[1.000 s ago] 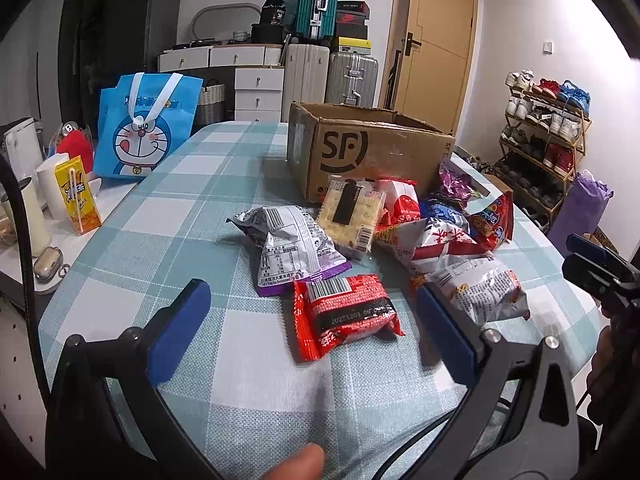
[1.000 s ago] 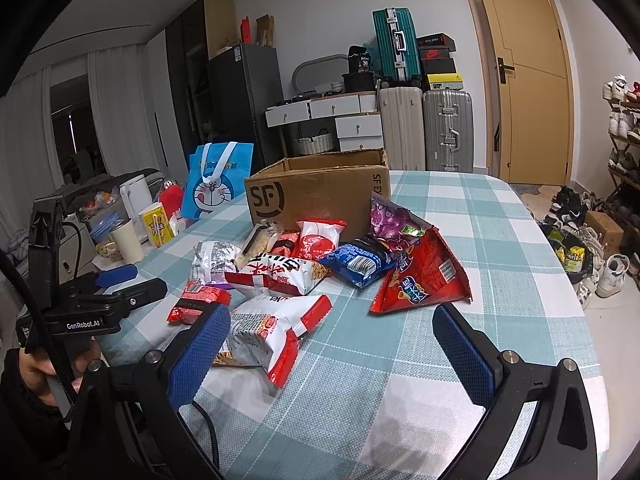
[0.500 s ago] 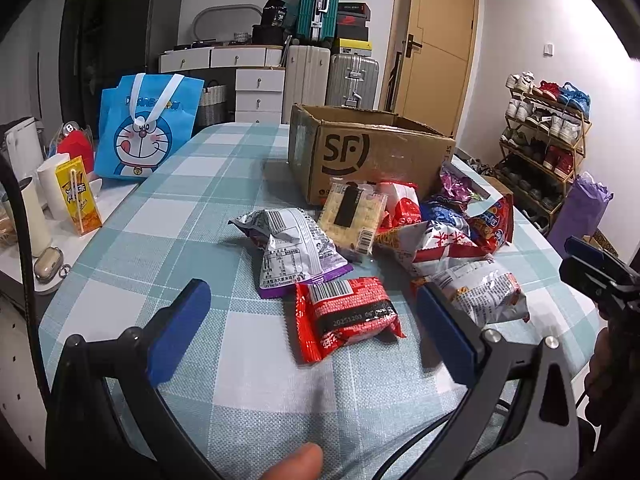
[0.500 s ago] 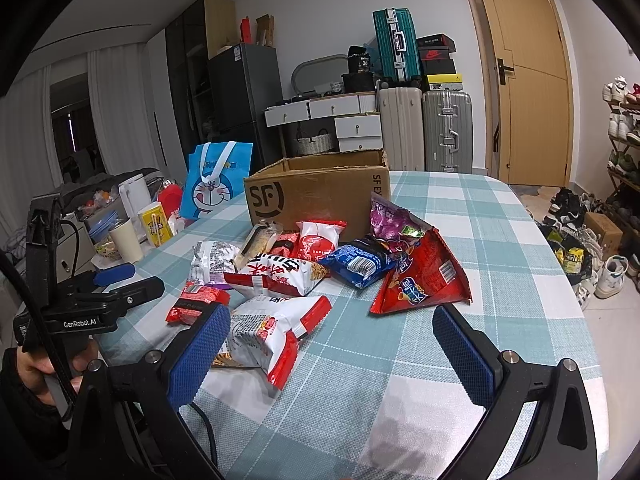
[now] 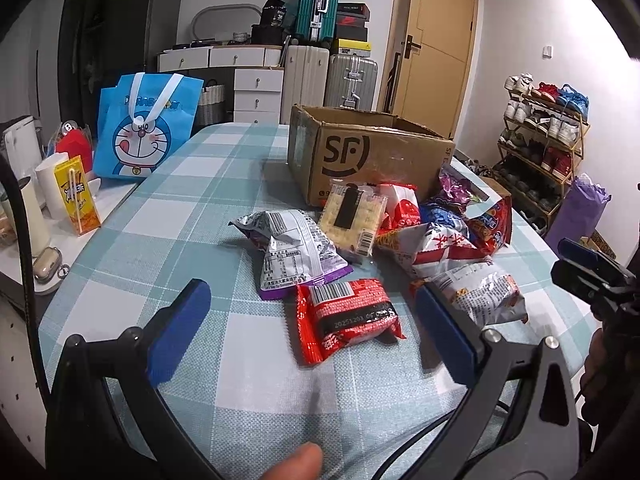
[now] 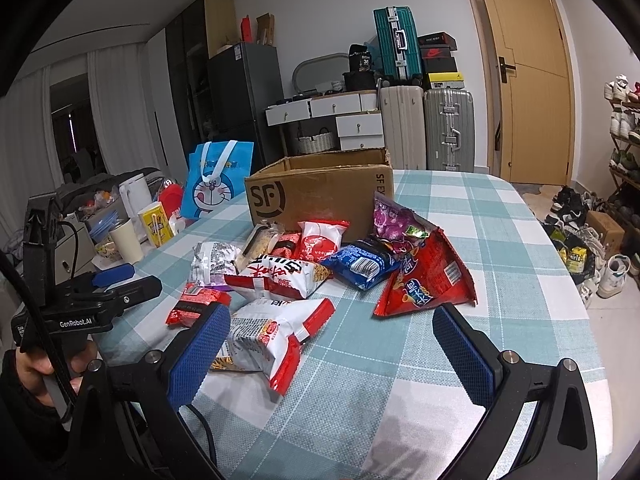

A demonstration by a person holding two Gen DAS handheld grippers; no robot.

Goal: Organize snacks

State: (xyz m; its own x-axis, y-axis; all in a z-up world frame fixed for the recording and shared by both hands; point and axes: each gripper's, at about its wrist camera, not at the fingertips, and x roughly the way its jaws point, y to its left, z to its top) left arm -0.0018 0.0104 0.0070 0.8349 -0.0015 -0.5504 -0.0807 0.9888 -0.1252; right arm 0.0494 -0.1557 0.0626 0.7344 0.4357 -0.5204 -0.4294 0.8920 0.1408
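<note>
A pile of snack packs lies on the checked tablecloth before an open SF cardboard box (image 5: pixel 372 156), which also shows in the right wrist view (image 6: pixel 320 196). Nearest my left gripper (image 5: pixel 312 326) is a small red pack (image 5: pixel 348 318), with a silver-purple bag (image 5: pixel 292 252) and a cracker pack (image 5: pixel 352 218) behind it. My left gripper is open and empty, just short of the red pack. My right gripper (image 6: pixel 328 344) is open and empty, over a white-red bag (image 6: pixel 276 332). A red triangular bag (image 6: pixel 428 280) and a blue pack (image 6: pixel 360 262) lie farther off.
A blue Doraemon bag (image 5: pixel 144 136) stands at the table's left side. A side shelf holds a yellow drink carton (image 5: pixel 78 196), cups and a kettle. Suitcases, drawers and a door are behind the table. A shoe rack (image 5: pixel 544 148) stands at the right.
The left gripper has edged slightly forward toward the red pack. The right gripper has barely moved. No snack has moved.
</note>
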